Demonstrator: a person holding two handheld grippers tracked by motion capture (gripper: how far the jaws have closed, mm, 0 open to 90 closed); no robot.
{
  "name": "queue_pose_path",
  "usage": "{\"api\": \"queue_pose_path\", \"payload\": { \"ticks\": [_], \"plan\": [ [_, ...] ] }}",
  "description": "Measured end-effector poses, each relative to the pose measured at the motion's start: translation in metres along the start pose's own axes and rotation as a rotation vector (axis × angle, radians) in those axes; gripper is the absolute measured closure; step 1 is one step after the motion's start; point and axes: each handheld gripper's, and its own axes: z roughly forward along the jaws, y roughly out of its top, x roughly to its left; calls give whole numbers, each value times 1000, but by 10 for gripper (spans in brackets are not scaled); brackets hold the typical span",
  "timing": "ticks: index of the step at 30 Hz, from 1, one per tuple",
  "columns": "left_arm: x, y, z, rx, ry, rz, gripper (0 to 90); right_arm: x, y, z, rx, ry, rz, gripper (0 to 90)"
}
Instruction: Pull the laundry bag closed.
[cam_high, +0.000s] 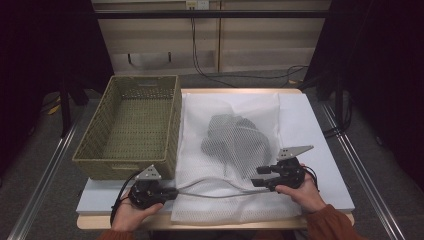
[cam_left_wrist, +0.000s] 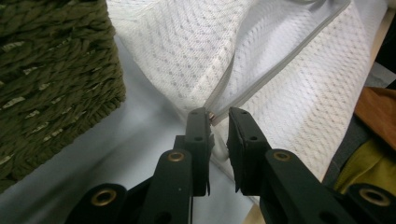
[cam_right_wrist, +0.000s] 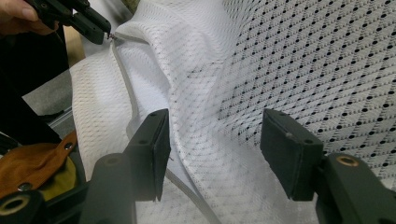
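Observation:
A white mesh laundry bag lies flat on the table with a dark garment inside it. Its grey zipper runs along the near edge. My left gripper sits at the bag's near left corner. Its jaws are nearly together in the left gripper view, pinching the small zipper pull at the tips of the left gripper. My right gripper stands open at the bag's near right. In the right gripper view a raised fold of mesh lies between the wide jaws of the right gripper.
An empty green woven basket stands at the left, touching the bag's left edge and close beside my left gripper. The bag rests on a white board covering the table. Cables run across the floor behind.

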Motion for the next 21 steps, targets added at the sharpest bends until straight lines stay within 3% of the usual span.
{"api": "queue_pose_path", "payload": {
  "ticks": [13, 21],
  "plan": [
    [-6, 9, 5, -44, -7, -25, 750, 0, 0, 1, 2, -2, -4, 425],
    [-9, 13, 14, -27, -14, -31, 699, 0, 0, 1, 3, -1, -6, 425]
  ]
}}
